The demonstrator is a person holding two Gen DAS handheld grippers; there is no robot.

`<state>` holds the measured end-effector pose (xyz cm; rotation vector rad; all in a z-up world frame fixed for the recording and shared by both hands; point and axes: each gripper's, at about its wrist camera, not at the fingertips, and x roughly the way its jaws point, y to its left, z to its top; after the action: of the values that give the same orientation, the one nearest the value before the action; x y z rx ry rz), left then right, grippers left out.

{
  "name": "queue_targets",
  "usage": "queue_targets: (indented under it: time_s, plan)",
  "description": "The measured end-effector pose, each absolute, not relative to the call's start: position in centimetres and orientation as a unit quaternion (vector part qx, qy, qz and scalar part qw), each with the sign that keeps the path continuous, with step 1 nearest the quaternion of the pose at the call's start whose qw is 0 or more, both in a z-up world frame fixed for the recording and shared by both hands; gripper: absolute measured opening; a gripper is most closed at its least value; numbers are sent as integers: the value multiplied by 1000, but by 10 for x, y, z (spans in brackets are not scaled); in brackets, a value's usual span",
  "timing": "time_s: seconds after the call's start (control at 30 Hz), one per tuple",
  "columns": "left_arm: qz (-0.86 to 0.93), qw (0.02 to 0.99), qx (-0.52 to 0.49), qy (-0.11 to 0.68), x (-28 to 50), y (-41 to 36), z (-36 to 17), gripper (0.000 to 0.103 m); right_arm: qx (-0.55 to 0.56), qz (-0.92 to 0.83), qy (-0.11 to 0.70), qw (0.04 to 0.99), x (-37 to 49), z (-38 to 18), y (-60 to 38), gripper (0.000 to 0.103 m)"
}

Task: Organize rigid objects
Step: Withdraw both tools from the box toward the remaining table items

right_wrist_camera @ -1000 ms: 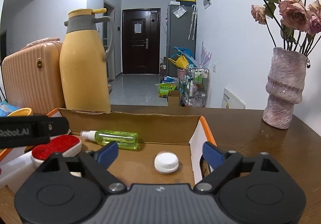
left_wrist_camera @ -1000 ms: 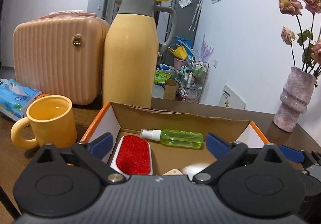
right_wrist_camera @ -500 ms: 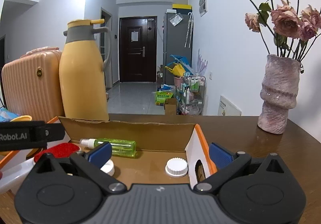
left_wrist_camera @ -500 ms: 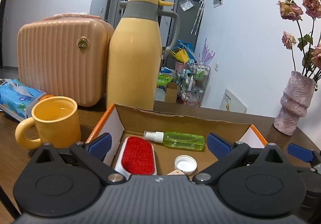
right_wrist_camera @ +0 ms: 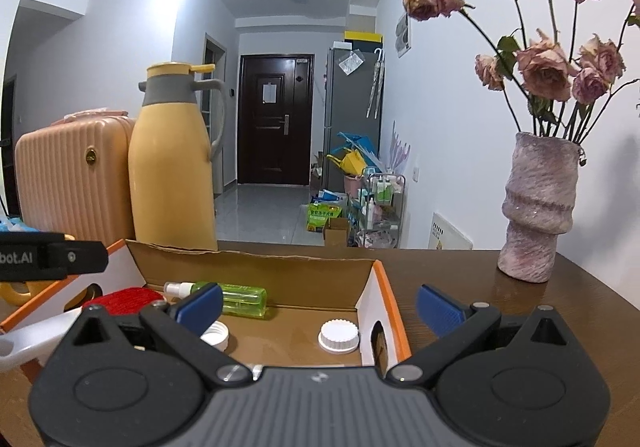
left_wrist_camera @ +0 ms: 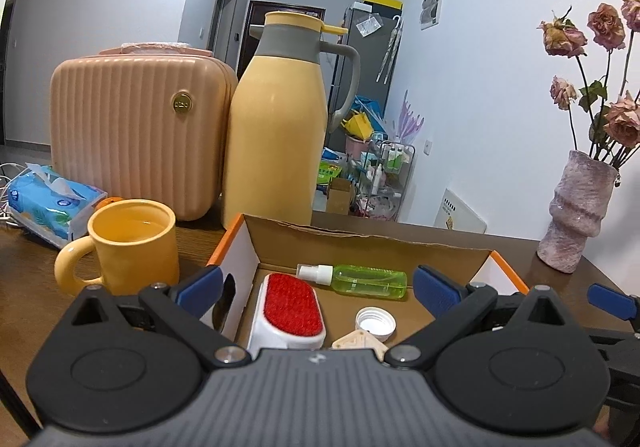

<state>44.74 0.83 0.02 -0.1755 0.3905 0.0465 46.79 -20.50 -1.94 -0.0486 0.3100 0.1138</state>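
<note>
Seemingly nearly done: brush [left_wrist_camera: 294,307], spray bottle [left_wrist_camera: 360,279] and two caps [right_wrist_camera: 338,335] lie in the box [right_wrist_camera: 256,267] at lower centre; both grippers [left_wrist_camera: 316,287] [right_wrist_camera: 320,305] gape empty

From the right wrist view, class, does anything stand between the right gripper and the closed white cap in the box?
Nothing visible: the white cap lies on the cardboard box floor ahead of the open right gripper, beside the right wall.
</note>
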Motion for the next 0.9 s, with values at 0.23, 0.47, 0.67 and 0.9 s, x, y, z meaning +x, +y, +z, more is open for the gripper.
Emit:
queue_targets:
  time_s: [0.23, 0.47, 0.67, 0.9]
  plan:
    - [22, 978, -83, 191, 428, 11, -1, 103, -27, 60, 151, 986, 446, -22, -210, 103]
    - [22, 979, -78, 187, 407, 12, -2, 103, -34, 60, 140, 988, 420, -23, -212, 103]
    - [19, 979, -70, 189, 387, 10, -6, 103, -34, 67, 141, 987, 397, -27, -213, 103]
    - [9, 979, -64, 194, 363, 8, -9, 103, -31, 74, 154, 985, 370, -37, -213, 103]
